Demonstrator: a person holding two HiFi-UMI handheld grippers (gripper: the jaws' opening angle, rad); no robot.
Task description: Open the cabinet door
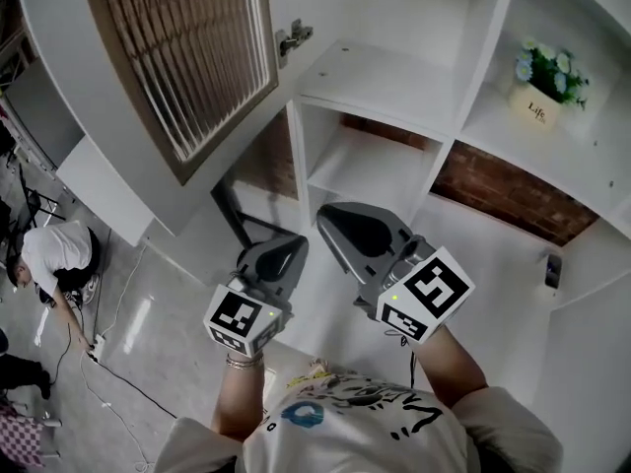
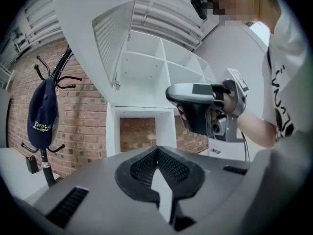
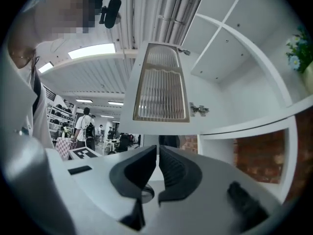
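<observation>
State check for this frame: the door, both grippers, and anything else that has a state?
cabinet door: open, swung wide.
left gripper: shut, empty.
right gripper: shut, empty.
flower pot: upright on a shelf.
cap: hanging on the coat rack.

- White short-sleeved T-shirt point(image 1: 345, 424), black scrawl, blue print.
- Left wrist: bracelet point(image 1: 244, 361).
- Grey left gripper point(image 2: 157, 151) and right gripper point(image 3: 157, 148); black ribbed pads point(image 3: 172, 169); white cubes point(image 1: 426, 294), black square markers.

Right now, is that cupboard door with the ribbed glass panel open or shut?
Open. The cabinet door stands swung wide, away from the white shelving, with its hinge bared at the edge.
</observation>
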